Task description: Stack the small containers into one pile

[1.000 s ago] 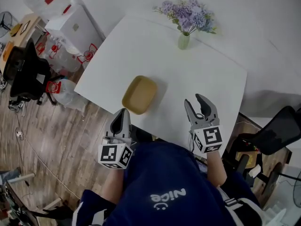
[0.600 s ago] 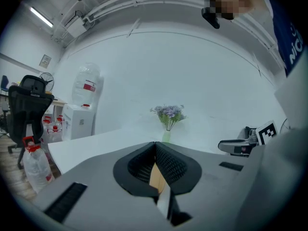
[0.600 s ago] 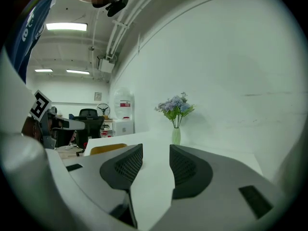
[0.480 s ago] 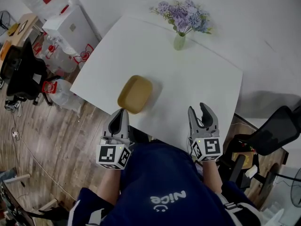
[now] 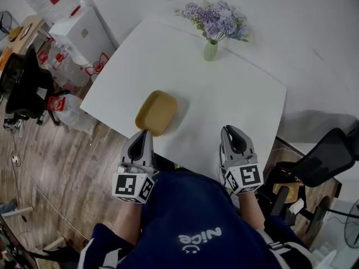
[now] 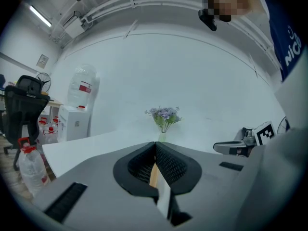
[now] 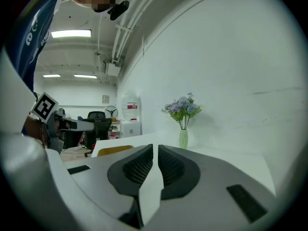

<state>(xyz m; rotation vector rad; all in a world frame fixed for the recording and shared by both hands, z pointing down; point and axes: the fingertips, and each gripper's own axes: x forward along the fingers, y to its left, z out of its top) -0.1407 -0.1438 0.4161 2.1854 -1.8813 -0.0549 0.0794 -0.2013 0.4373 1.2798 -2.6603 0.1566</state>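
One yellow pile (image 5: 156, 112) stands on the surface (image 5: 224, 94); stacking appears done. Left tongs (image 5: 145, 132) clenched, empty; right tongs (image 5: 230, 130) have just been closing, empty.

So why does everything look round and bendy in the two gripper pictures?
Left gripper view: a wide-angle lens bows the ceiling pipes and darkens the corners. Right gripper view: same bulge, and the ceiling light glares. Head view: straighter lines, with a soft shadow beside the yellow container.
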